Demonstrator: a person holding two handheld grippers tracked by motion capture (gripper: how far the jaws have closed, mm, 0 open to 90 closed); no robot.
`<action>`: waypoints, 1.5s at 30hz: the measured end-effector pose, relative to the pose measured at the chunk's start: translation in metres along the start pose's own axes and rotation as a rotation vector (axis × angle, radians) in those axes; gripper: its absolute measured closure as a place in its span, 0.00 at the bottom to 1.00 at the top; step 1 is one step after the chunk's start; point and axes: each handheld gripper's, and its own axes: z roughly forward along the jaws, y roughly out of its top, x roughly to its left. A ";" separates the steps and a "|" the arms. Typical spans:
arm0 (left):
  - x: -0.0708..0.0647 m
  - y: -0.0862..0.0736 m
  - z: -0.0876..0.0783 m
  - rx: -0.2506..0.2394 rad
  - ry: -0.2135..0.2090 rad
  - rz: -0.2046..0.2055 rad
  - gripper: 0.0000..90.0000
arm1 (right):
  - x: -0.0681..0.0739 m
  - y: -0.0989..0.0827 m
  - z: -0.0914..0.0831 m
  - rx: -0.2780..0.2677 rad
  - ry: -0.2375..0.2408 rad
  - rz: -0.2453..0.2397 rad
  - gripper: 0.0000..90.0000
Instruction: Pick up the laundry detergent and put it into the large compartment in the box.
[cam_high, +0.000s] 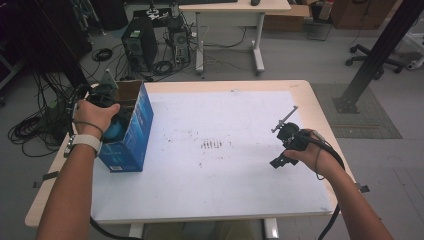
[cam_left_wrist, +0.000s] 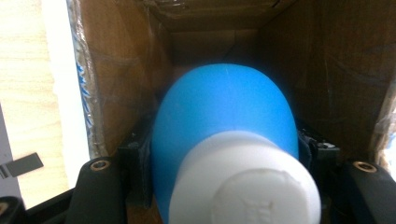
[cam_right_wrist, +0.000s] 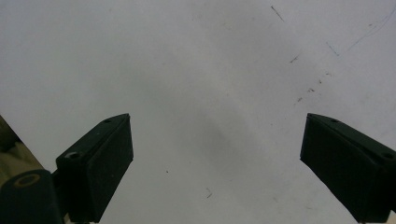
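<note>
Blue bottle (cam_left_wrist: 224, 112): it is closest to the left gripper's camera. It is round and smooth, with a fat white cap (cam_left_wrist: 245, 182) that points back at the camera.
Where the bottle is: inside the open blue box (cam_high: 131, 132), with brown cardboard walls on both sides of it.
Blue box: it sits at the left edge of the worktop (cam_high: 225, 175). It is blue outside and brown inside, and its open top faces up.
Hard to see: the cap is cut off at the bottom of the left gripper view. The bottle's far end is lost in the dark of the box. From the high view just a bit of blue shows under the left hand (cam_high: 95, 116).
Left gripper (cam_left_wrist: 224, 154): its jaws press on both sides of the bottle and hold it tight.
Right gripper (cam_right_wrist: 215, 163): its jaws are spread wide apart. They hold nothing, and white worktop shows between them.
Right hand (cam_high: 312, 155): it holds its gripper above the right side of the worktop, well apart from the box.
</note>
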 end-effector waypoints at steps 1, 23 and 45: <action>0.000 0.000 0.000 0.003 0.000 0.003 0.40 | 0.000 0.000 0.000 0.000 0.001 -0.001 0.11; -0.001 0.001 0.002 0.009 -0.026 -0.009 0.27 | -0.001 -0.004 -0.001 -0.001 0.000 0.005 0.11; 0.003 -0.002 -0.009 -0.012 -0.060 -0.014 0.26 | 0.002 -0.003 -0.002 -0.006 0.001 -0.002 0.11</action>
